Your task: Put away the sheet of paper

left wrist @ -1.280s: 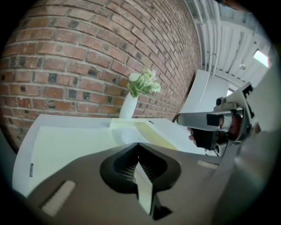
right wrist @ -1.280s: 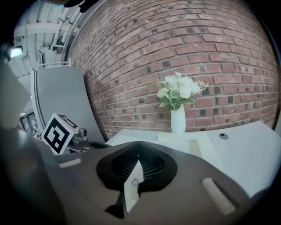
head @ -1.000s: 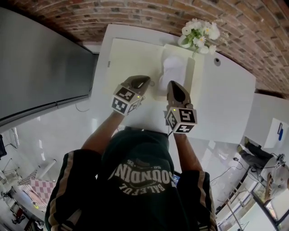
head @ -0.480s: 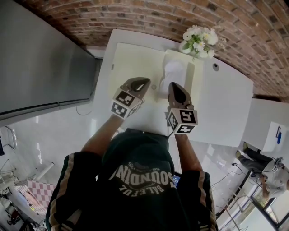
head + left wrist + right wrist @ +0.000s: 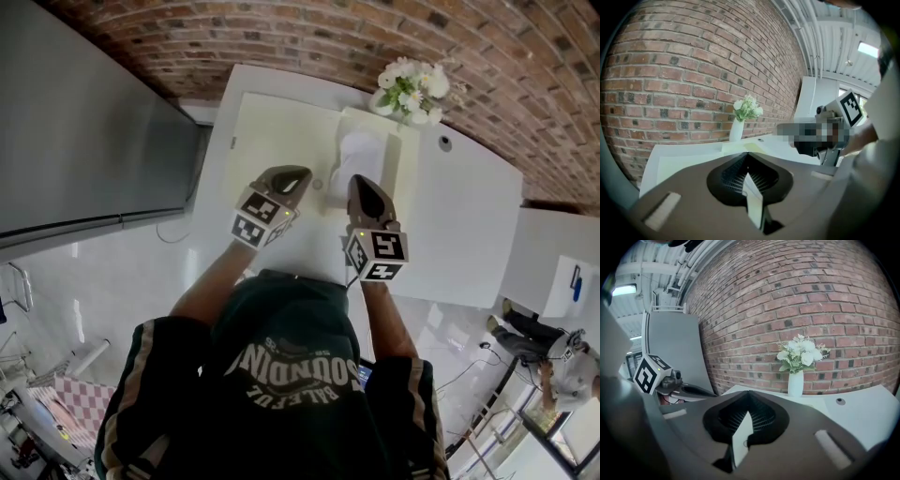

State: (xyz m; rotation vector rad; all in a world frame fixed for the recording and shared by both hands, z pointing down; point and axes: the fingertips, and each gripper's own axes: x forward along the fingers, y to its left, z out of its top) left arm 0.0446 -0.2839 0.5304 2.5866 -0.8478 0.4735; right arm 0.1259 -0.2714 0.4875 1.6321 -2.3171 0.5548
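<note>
A pale cream sheet [image 5: 272, 131] lies flat on the white table [image 5: 469, 216], towards its back left. Beside it on the right is a cream folder-like piece [image 5: 398, 159] with a white curled sheet [image 5: 359, 150] on it. My left gripper [image 5: 298, 173] hovers over the cream sheet's near edge, its jaws shut with nothing between them. My right gripper [image 5: 359, 180] hangs just in front of the white curled sheet, also shut and holding nothing. In the left gripper view the cream sheet [image 5: 693, 161] shows beyond the closed jaw tips [image 5: 747, 153]. The right gripper view has its own jaw tips [image 5: 748, 392] together.
A white vase of white flowers [image 5: 411, 82] stands at the table's back edge against the brick wall [image 5: 281, 37]. A small round hole [image 5: 444, 143] is in the tabletop to its right. A large grey panel [image 5: 84, 141] stands to the left of the table.
Both grippers stay shut over the near side of the table. Only the view has shifted slightly.
</note>
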